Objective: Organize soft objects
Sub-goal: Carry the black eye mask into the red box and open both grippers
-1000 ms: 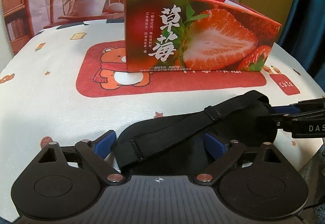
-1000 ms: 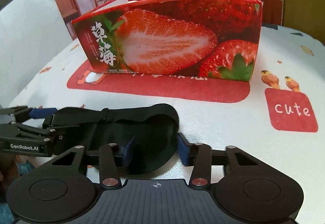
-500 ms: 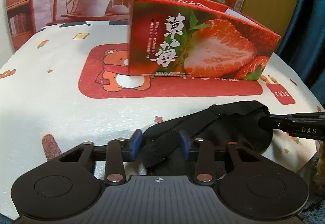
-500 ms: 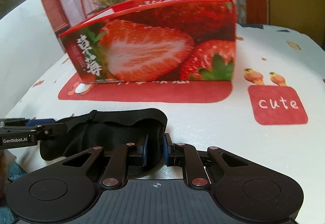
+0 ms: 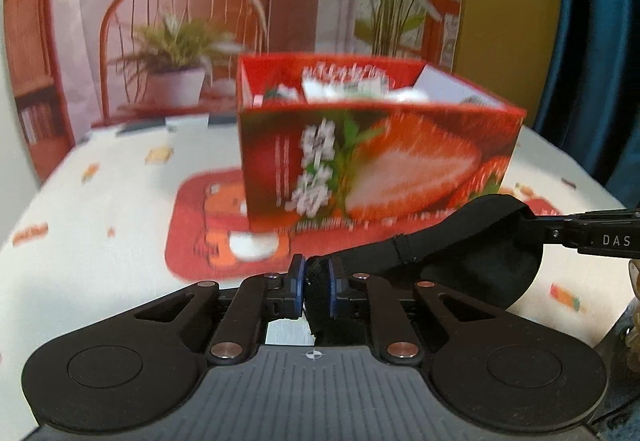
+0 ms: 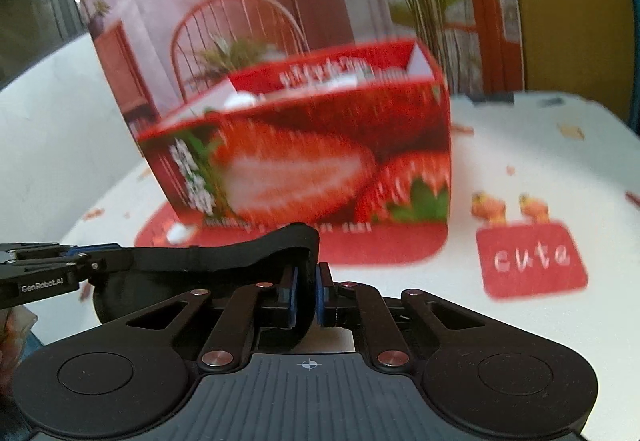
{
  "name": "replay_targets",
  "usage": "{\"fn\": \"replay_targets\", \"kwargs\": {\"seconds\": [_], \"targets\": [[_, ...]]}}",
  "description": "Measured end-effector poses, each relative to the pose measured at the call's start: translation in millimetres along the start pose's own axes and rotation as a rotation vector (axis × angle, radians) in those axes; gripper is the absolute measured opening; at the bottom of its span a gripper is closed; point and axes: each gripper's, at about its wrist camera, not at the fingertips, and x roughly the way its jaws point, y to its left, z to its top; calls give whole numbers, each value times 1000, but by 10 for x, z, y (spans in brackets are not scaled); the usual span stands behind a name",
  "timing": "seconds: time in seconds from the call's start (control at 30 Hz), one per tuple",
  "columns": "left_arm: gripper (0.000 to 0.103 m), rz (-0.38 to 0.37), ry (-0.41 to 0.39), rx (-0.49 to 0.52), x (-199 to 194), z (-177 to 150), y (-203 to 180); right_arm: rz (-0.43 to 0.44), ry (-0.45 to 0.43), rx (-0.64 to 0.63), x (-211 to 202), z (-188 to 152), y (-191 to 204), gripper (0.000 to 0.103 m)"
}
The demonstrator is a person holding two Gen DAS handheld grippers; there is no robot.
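A: Surroundings, left wrist view?

B: Strawberry box, red, open-topped, stands on the table, which is covered in a white cloth printed with a red bear panel. White packets show inside the box, blurred. A printed backdrop with a chair and potted plants rises behind. The box sits directly ahead of the jaws, beyond the mask.

A: And the task's thing, same view?

B: Black eye mask hangs stretched between the two grippers, off the table and in front of the box. The left gripper has its jaws clamped on the strap end; its blue pads press the fabric. The right gripper enters level from the right edge, its jaws together on the mask's far end.

A: Right wrist view?

B: Same strawberry box ahead and slightly left; a red "cute" patch lies on the cloth to the right. The right gripper points downward toward the table, jaws pinched on the eye mask, whose edge passes between them. The left gripper reaches in from the left, holding the other end.
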Motion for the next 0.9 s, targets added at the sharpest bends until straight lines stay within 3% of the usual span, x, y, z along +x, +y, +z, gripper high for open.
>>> {"fn": "replay_targets", "kwargs": {"seconds": [0.2, 0.4, 0.63, 0.9], "targets": [[12, 7, -119, 28, -209, 396, -52, 18, -118, -31, -211, 342, 45, 8], [12, 14, -231, 63, -273, 945, -141, 26, -235, -98, -344, 896, 107, 8], [12, 51, -288, 106, 65, 1529, -219, -4, -308, -155, -134, 1492, 135, 8], [12, 110, -283, 125, 648, 1977, -182, -65, -295, -194, 395, 1861, 23, 8]]}}
